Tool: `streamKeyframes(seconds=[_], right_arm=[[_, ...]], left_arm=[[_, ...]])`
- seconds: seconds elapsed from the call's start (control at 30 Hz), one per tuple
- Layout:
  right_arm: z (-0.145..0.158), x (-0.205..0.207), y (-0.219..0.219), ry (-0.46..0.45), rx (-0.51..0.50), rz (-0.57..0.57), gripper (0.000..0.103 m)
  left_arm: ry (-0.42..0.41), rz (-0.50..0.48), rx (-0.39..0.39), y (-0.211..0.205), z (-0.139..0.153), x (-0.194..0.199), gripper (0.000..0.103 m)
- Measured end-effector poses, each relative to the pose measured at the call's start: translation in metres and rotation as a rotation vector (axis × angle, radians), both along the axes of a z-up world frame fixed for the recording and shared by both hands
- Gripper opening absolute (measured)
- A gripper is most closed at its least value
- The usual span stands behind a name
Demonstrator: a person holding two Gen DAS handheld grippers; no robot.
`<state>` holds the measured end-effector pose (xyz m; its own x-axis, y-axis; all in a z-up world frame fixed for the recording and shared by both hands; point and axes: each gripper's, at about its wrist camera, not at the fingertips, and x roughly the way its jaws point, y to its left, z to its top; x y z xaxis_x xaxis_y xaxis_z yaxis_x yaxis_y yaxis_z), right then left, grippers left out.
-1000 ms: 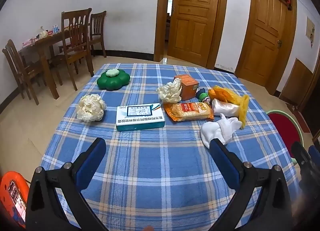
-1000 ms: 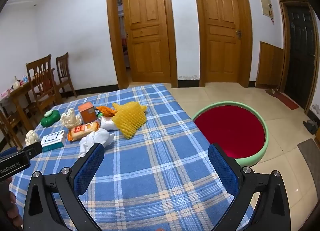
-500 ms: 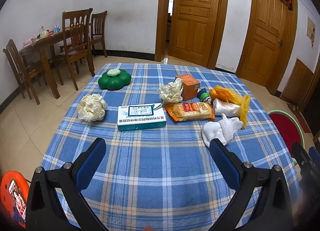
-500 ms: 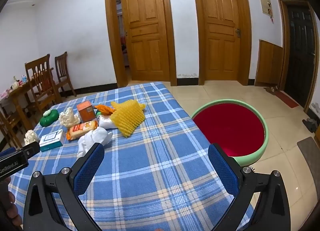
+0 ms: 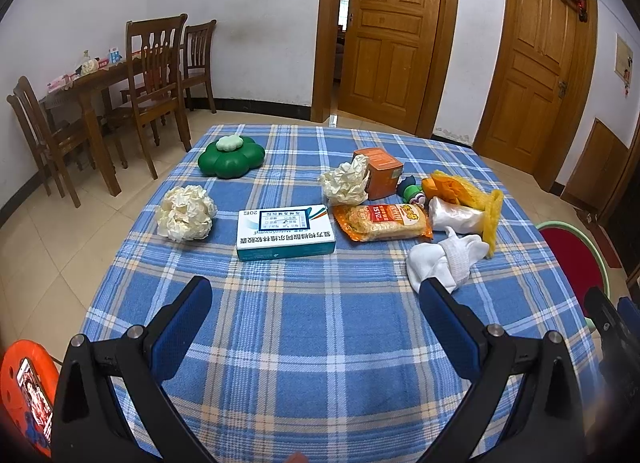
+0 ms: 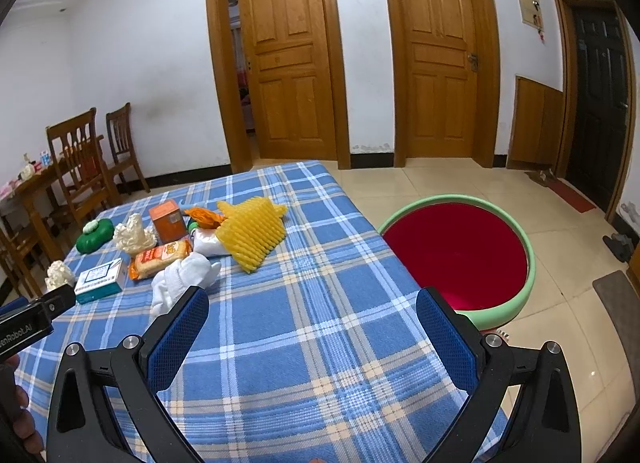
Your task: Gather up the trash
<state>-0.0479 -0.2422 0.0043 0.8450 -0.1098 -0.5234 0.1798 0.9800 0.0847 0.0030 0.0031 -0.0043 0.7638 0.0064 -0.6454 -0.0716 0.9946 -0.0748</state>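
Risk: left gripper [image 5: 314, 299] and right gripper [image 6: 312, 309] both gape wide and empty; sock [image 5: 446, 257], just ahead of the left's right-hand jaw, may get snagged instead of paper [image 5: 185, 213].

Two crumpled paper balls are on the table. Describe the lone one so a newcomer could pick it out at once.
Start at the blue plaid tablecloth and find the white-and-teal box near its middle. The crumpled paper ball lies alone just left of that box, below the green flower-shaped object. The other paper wad leans against an orange carton instead.
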Motion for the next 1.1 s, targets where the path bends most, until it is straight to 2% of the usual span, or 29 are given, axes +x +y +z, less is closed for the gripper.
streamKeyframes(seconds=[1.1], right_arm=[[-0.0005,0.0004,-0.0007,0.004,0.0,-0.008,0.103]], left_arm=[[0.004,0.009,-0.001,0.0036,0.0011,-0.0033,0.102]])
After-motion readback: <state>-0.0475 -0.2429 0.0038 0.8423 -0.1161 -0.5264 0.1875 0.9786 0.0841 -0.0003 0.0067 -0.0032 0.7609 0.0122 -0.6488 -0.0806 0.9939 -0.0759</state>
